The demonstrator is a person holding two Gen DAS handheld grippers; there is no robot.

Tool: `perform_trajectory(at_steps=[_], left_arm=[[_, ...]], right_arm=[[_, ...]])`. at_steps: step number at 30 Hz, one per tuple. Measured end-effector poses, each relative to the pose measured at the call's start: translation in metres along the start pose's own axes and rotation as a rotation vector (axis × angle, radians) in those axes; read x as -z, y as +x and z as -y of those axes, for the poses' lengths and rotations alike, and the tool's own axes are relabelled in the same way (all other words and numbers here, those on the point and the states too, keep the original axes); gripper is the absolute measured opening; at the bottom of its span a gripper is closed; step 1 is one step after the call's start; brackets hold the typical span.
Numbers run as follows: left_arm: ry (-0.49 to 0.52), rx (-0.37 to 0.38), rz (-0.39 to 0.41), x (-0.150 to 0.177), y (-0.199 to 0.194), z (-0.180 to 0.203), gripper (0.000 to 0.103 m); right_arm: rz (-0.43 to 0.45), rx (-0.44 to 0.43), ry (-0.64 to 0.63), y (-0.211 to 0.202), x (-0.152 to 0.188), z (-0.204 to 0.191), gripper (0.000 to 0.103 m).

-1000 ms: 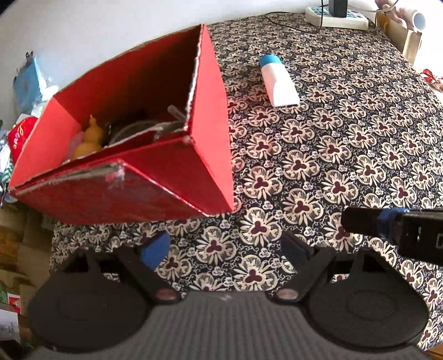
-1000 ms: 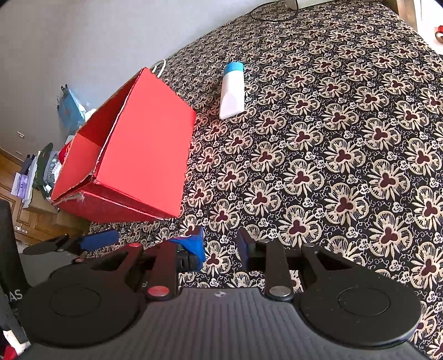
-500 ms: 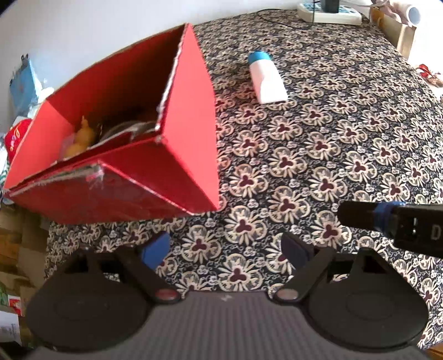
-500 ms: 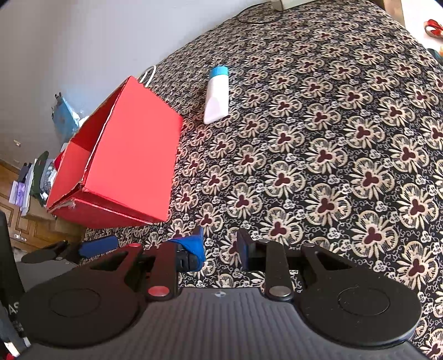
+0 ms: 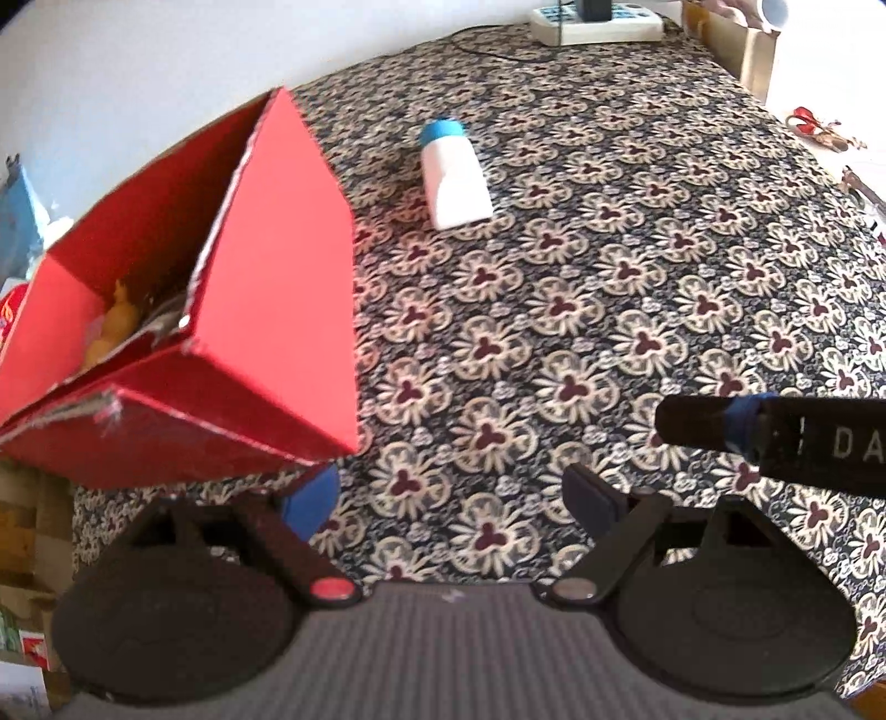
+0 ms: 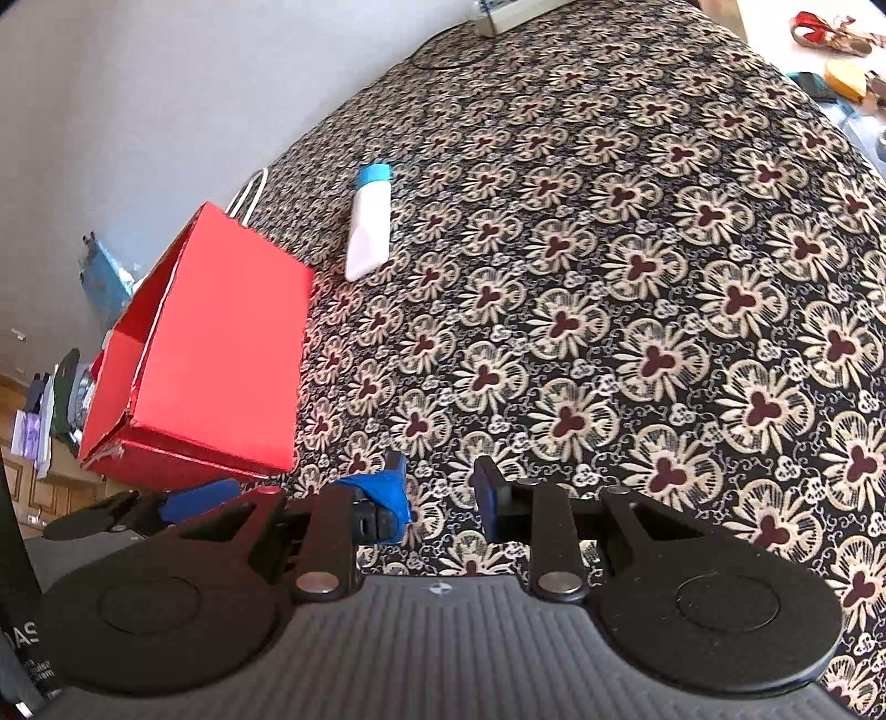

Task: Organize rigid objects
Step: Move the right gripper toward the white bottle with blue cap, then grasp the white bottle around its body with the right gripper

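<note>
A red paper bag (image 5: pixel 266 310) stands open at the left of the patterned tablecloth (image 5: pixel 637 310), with a yellow figure (image 5: pixel 119 327) and other items inside. A white bottle with a blue cap (image 5: pixel 454 177) lies on the cloth beyond the bag. My left gripper (image 5: pixel 448 498) is open and holds nothing, its left pad just under the bag's near corner. A finger of the right gripper (image 5: pixel 714 423) reaches in from the right. In the right wrist view the bag (image 6: pixel 221 354) and the bottle (image 6: pixel 370 221) lie ahead to the left. My right gripper (image 6: pixel 440 487) is open with only cloth between its pads.
A power strip (image 5: pixel 598 22) with a cable lies at the table's far edge, and a cardboard box (image 5: pixel 742 50) stands at the far right corner. Small items (image 6: pixel 830 33) sit past the right edge. Clutter and furniture lie beyond the left edge.
Both grippers have drifted to the right over the cloth and rolled a little, so the bag and the bottle have slid left in both views. Both grippers stay empty.
</note>
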State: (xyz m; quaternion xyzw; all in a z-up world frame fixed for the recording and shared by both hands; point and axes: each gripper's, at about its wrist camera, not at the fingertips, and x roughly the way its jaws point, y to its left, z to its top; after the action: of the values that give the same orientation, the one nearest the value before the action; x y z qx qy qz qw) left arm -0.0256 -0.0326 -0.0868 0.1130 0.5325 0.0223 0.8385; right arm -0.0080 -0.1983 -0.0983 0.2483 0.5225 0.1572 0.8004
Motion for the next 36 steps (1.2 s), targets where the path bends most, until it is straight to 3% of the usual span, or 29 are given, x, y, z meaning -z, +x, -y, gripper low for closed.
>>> perform_trajectory(at_steps=[13,21,36], left_arm=[[0.055,0.073,0.028,-0.023,0.016,0.019,0.088],[0.028,0.092,0.024,-0.053,0.036,0.011,0.088],[0.018,0.146,0.09,-0.097,0.069,0.001,0.088]], right_arm=[[0.027,0.031,0.033,0.005,-0.02,0.01,0.01],[0.039,0.028,0.032,0.025,-0.058,0.009,0.01],[0.016,-0.003,-0.11,0.079,-0.149,-0.019,0.01]])
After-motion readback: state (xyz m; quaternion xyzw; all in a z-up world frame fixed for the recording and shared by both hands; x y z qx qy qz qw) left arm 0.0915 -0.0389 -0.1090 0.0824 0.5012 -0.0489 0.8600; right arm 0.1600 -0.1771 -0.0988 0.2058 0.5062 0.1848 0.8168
